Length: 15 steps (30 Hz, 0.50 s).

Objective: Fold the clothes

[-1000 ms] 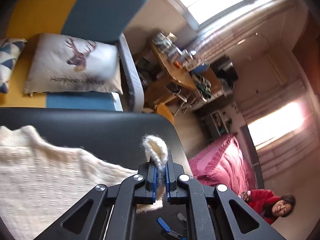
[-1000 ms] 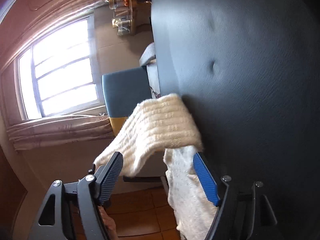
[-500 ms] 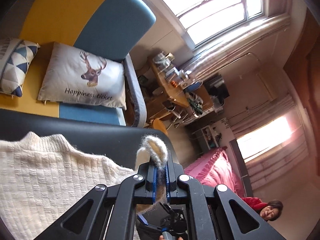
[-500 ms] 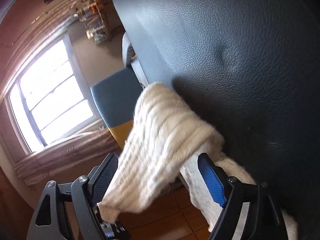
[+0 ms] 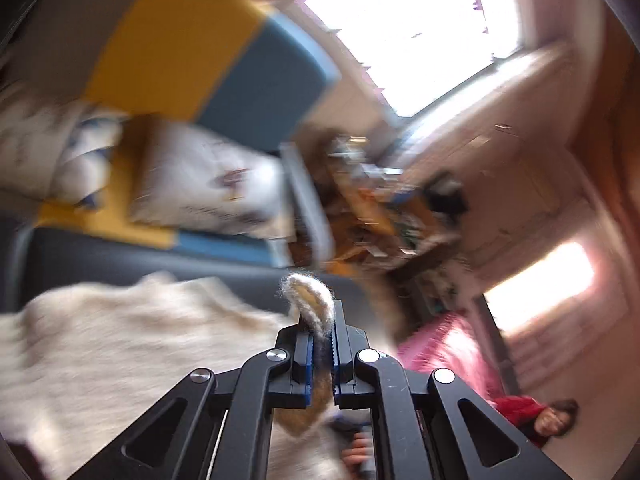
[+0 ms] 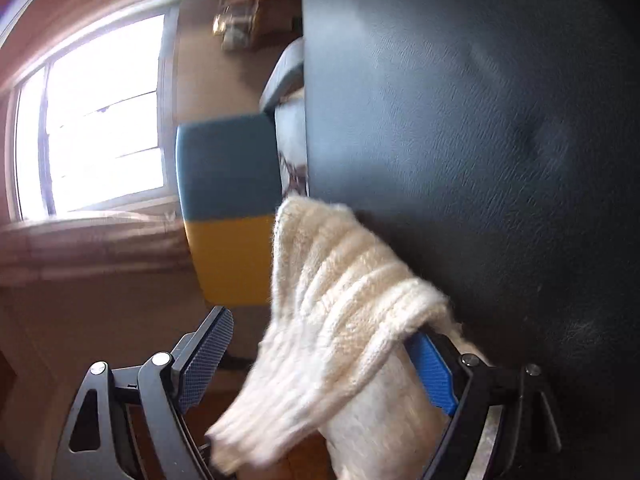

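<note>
Cream knitwear, one piece: a sweater (image 5: 132, 344), seen from two wrist views.

Left wrist view, heavily blurred. The left hand-held gripper (image 5: 320, 356) occupies the lower centre of the frame, its blue-lined jaws pressed together on a fold of the sweater; a fuzzy tuft of the knit pokes up above the fingertips. The rest of the garment spreads to the lower left of the frame over a dark surface (image 5: 120, 260). Behind, in the upper left, stands a yellow and blue sofa (image 5: 208, 52) with pale cushions (image 5: 200, 184) on its seat. A bright window (image 5: 408, 32) fills the upper centre, a cluttered wooden table (image 5: 380, 208) sits at centre right, and pink bedding (image 5: 444, 344) shows at lower right. A person in red (image 5: 536, 420) appears at the lower right edge.

Right wrist view. The right hand-held gripper (image 6: 320, 364) sits at the bottom of the frame with its jaws spread wide. A ribbed part of the sweater (image 6: 340, 300) hangs between them, draped over the blue-padded finger (image 6: 432, 372) on the right side of the frame; the mesh-padded finger (image 6: 204, 356) on the left stands apart from the cloth. The dark leather-like surface (image 6: 480, 120) fills the right of the frame, the knit lying over its edge. The sofa back (image 6: 228, 208) and a window (image 6: 96, 120) lie at centre left.
</note>
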Each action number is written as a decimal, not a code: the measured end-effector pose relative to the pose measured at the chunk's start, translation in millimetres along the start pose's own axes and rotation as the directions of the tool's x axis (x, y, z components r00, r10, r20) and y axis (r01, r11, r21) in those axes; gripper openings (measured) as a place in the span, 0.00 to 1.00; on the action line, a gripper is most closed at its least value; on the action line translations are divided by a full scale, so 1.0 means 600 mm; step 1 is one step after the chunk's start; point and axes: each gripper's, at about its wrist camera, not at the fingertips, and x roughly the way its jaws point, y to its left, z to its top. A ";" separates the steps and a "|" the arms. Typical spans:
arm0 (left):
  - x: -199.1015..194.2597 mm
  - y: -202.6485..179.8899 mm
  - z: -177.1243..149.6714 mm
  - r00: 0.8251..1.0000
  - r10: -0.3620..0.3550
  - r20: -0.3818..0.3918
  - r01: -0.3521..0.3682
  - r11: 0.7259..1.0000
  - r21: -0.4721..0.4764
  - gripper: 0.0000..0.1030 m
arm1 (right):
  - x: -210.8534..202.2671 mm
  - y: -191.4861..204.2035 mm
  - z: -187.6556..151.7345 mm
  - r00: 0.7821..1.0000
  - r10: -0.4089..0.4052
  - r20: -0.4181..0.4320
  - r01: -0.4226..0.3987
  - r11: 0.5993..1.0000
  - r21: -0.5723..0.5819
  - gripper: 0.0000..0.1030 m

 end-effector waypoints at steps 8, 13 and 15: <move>0.074 0.292 -0.098 0.944 0.283 -0.171 -0.320 0.911 -0.260 0.06 | 0.015 0.018 -0.009 0.990 -0.091 -0.105 0.074 0.986 -0.152 0.85; 0.068 0.314 -0.125 0.959 0.230 -0.166 -0.271 0.918 -0.290 0.06 | 0.019 0.015 0.004 0.987 -0.053 -0.149 0.033 0.990 -0.134 0.85; 0.063 0.309 -0.125 0.958 0.231 -0.168 -0.270 0.924 -0.271 0.06 | 0.018 0.006 0.003 0.986 -0.088 -0.140 0.070 0.989 -0.132 0.84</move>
